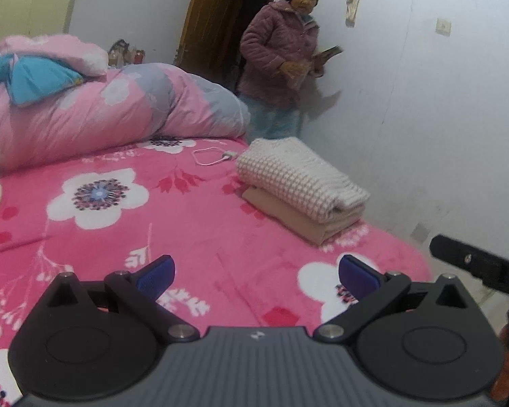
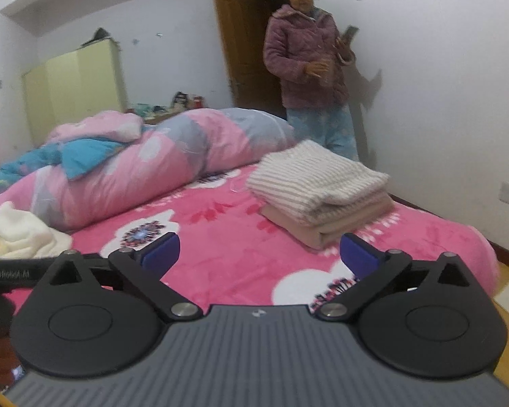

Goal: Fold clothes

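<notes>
A folded white-and-pink knit garment (image 1: 298, 176) (image 2: 317, 178) lies on top of a folded beige garment (image 1: 308, 222) (image 2: 325, 224), stacked near the right edge of the pink flowered bedspread (image 1: 173, 217) (image 2: 234, 247). My left gripper (image 1: 256, 273) hovers over the near part of the bed, open, with only bedspread showing between its blue pads. My right gripper (image 2: 259, 252) is open too, just short of the stack, nothing between its pads. A cream-white cloth (image 2: 20, 234) lies crumpled at the left of the bed.
A rolled pink-and-grey quilt (image 1: 95, 115) (image 2: 159, 159) and a blue cover (image 1: 34, 78) fill the back of the bed. A white charger cable (image 1: 213, 157) lies near the stack. A person in a purple jacket (image 1: 278, 57) (image 2: 305, 64) stands by the door. The wall runs along the right.
</notes>
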The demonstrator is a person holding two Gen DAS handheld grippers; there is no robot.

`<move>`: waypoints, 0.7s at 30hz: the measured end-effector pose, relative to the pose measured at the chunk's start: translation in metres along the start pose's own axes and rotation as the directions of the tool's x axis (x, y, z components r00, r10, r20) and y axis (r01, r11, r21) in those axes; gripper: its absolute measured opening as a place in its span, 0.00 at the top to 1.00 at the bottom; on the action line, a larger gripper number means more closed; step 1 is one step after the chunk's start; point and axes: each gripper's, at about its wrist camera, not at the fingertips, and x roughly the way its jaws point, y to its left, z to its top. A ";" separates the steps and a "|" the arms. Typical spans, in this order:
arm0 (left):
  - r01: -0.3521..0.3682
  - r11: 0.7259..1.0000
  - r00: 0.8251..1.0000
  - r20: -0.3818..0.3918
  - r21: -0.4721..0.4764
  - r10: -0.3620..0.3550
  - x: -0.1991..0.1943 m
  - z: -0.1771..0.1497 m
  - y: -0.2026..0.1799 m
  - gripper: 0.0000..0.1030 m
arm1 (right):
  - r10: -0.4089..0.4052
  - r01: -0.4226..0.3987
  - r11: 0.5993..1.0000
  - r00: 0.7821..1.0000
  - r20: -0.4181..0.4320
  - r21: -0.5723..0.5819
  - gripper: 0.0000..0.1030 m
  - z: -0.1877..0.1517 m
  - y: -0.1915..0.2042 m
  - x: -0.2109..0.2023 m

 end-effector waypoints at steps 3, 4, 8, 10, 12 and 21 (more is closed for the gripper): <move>-0.040 0.997 0.999 -0.006 0.059 0.040 0.003 -0.009 -0.017 0.00 | -0.038 0.038 0.999 0.999 -0.019 0.007 0.01 -0.007 -0.005 0.000; -0.046 0.996 0.999 -0.009 0.081 0.047 0.005 -0.011 -0.022 0.00 | -0.049 0.049 0.999 0.998 -0.025 0.005 0.01 -0.009 -0.006 0.000; -0.076 0.984 0.997 0.009 0.164 0.076 0.008 -0.018 -0.044 0.00 | -0.113 0.112 0.993 0.993 -0.036 -0.022 0.01 -0.017 -0.009 0.001; -0.082 0.980 0.997 0.010 0.179 0.082 0.011 -0.019 -0.051 0.00 | -0.143 0.142 0.989 0.989 -0.038 -0.029 0.01 -0.020 -0.010 0.001; -0.084 0.979 0.996 0.007 0.187 0.084 0.014 -0.020 -0.056 0.00 | -0.172 0.171 0.985 0.984 -0.042 -0.023 0.01 -0.022 -0.012 0.002; -0.086 0.988 0.995 -0.031 0.130 0.091 0.028 -0.022 -0.051 0.00 | -0.326 0.322 0.944 0.943 -0.063 -0.069 0.01 -0.030 -0.016 0.016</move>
